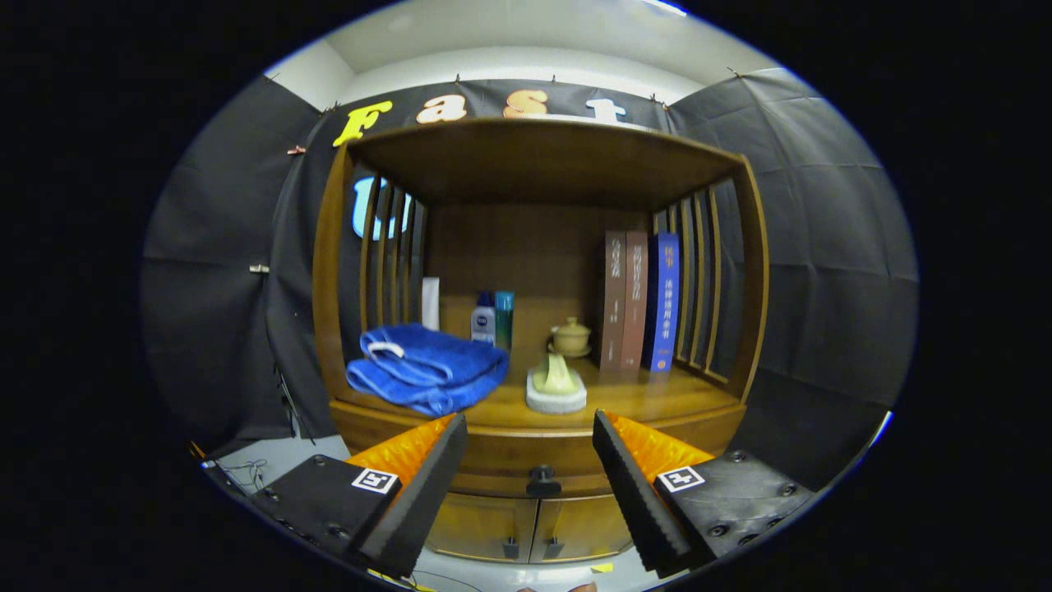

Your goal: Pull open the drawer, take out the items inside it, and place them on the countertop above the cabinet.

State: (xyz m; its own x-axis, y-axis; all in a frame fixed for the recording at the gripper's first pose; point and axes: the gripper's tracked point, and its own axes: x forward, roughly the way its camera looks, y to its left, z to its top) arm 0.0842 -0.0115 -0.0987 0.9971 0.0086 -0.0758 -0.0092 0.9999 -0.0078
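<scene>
Towel [427,368], bottles [491,317], teapot [570,336] and books [639,301] are crowding the table [657,396]; tool [530,432] is hanging released, facing the shut drawer's knob [542,475].

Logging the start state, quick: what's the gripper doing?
Gripper: open, holding nothing; the drawer knob sits between its fingers, beyond them, untouched.
</scene>
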